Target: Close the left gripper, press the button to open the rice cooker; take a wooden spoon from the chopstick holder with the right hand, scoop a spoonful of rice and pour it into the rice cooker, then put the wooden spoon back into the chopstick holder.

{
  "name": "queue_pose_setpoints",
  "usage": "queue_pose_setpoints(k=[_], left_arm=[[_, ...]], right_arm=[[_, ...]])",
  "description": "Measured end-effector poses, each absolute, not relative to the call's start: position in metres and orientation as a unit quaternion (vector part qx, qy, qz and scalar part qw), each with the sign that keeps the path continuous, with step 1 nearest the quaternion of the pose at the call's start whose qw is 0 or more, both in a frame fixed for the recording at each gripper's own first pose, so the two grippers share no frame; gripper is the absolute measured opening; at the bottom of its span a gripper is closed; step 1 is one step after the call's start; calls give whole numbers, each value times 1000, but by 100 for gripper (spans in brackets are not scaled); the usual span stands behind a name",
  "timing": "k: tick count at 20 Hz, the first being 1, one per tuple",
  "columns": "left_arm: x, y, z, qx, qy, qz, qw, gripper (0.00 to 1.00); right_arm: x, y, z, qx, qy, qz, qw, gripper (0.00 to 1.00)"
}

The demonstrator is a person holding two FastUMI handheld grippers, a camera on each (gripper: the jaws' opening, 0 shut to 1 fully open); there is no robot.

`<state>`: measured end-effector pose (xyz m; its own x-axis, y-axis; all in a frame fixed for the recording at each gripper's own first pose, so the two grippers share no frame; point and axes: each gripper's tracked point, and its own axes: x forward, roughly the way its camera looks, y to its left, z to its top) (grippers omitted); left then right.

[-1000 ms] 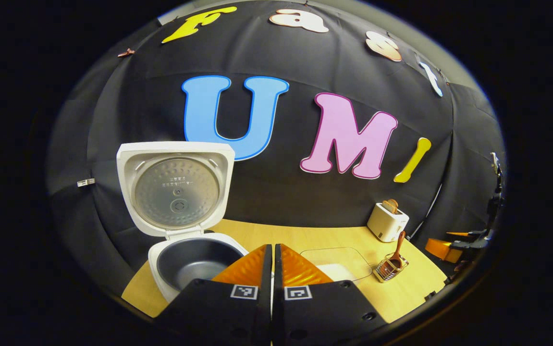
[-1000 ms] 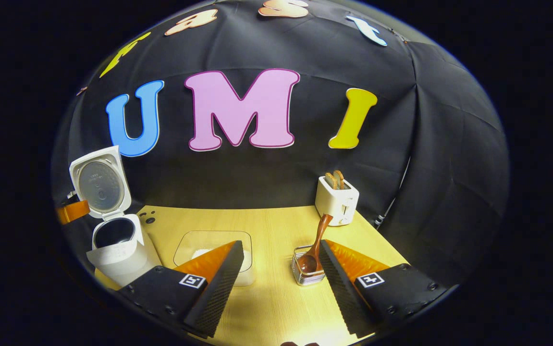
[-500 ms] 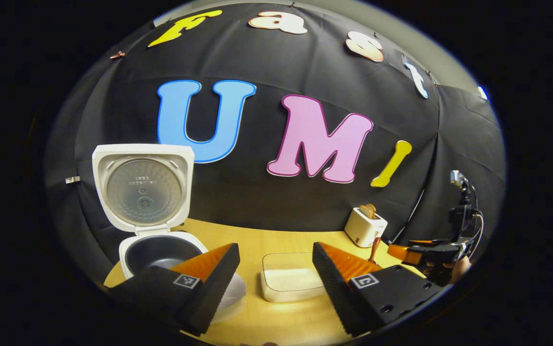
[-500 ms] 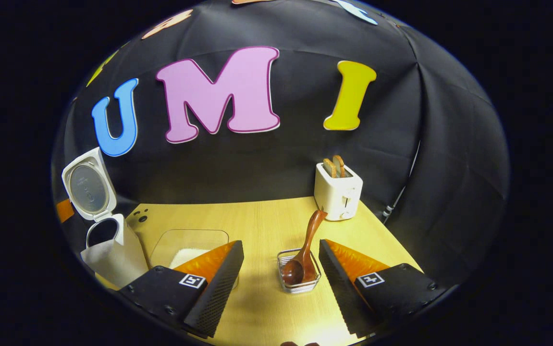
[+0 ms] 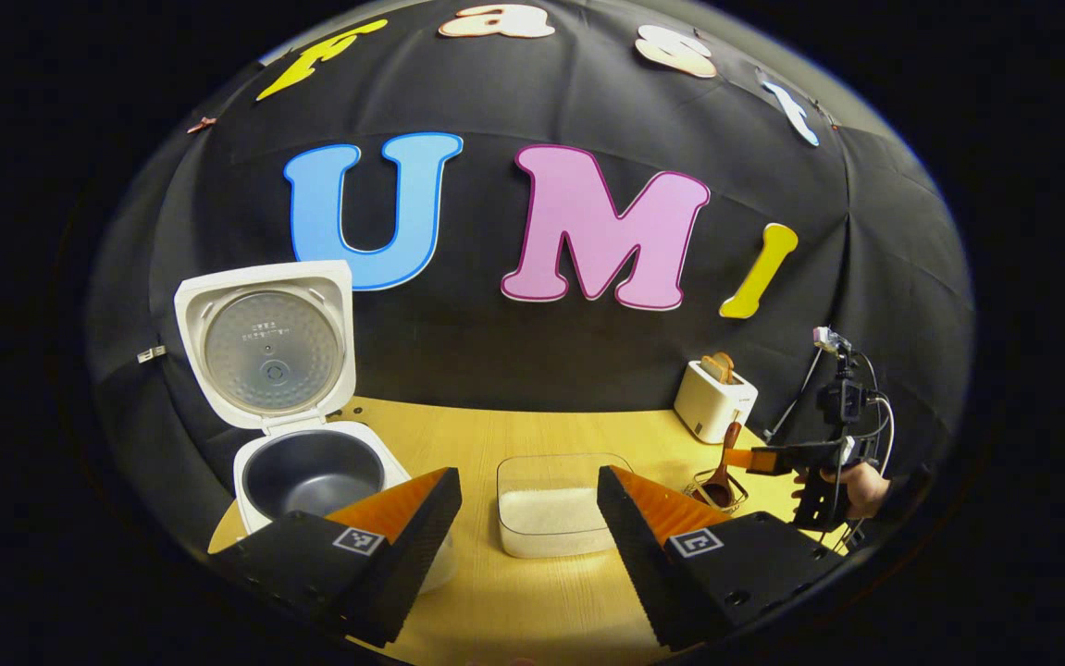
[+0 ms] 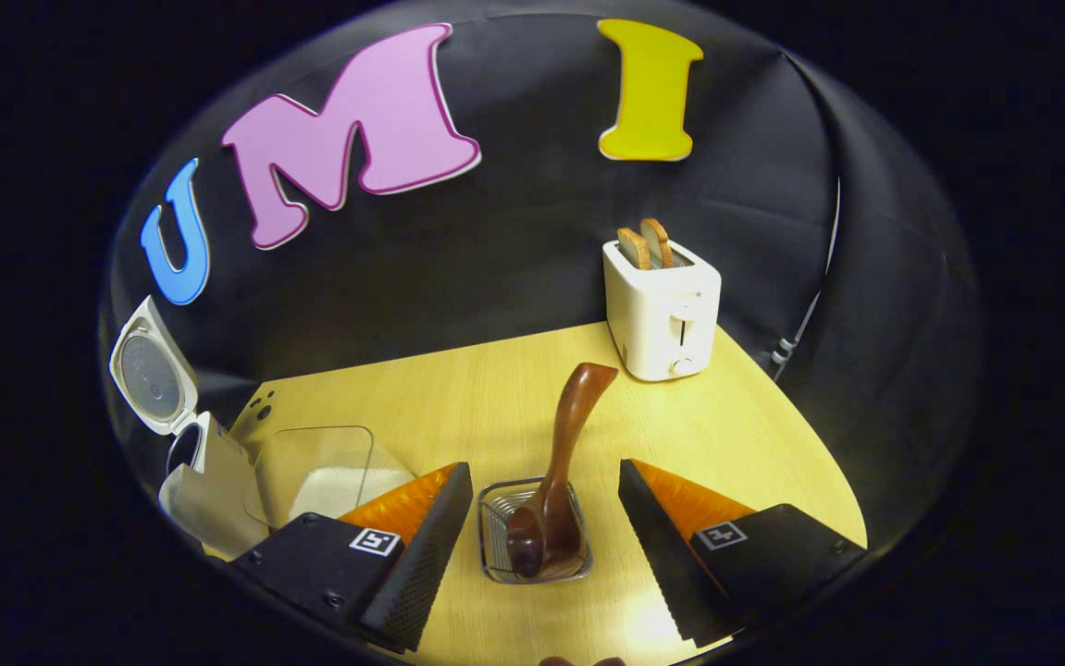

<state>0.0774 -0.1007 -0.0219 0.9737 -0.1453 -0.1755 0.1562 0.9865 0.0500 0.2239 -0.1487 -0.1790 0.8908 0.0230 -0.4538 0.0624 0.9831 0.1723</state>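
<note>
1. Right gripper [image 6: 541,546]: fingers spread wide, holding nothing.
2. Wooden spoon [image 6: 555,481] stands bowl-down in the chopstick holder [image 6: 495,532], straight ahead between the fingers; handle leans up and away.
3. Left gripper [image 5: 525,532], spread and empty, is well apart, facing the rice tub [image 5: 555,504] beside the open rice cooker [image 5: 305,472].

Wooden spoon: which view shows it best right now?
Right gripper view. The spoon stands close and central, bowl down in the holder, between the open right gripper fingers. In the left gripper view the spoon is small and far off by the toaster.
</note>
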Motion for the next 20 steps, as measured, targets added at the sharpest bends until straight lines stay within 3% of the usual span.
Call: queue_pose_setpoints(k=[11,12,14,15,16,17,20], left_arm=[[60,-130,-62,47,130,-44,989,96],[58,-130,-63,53,130,-37,989,96],[55,-125,-67,63,133,-22,989,96],[52,-126,-71,60,136,-20,989,96],[50,-125,-73,54,140,-18,989,95],[49,-125,-74,48,141,-15,989,95],[48,-119,-73,41,139,-7,989,96]], right_arm=[[306,-144,-226,192,282,29,940,95],[310,-145,-230,196,289,29,937,72],[312,-142,-236,205,304,29,930,63],[312,-139,-238,212,310,33,926,31],[310,-136,-241,216,317,37,923,24],[309,-134,-241,216,320,42,922,29],[302,-140,-240,203,330,37,921,23]])
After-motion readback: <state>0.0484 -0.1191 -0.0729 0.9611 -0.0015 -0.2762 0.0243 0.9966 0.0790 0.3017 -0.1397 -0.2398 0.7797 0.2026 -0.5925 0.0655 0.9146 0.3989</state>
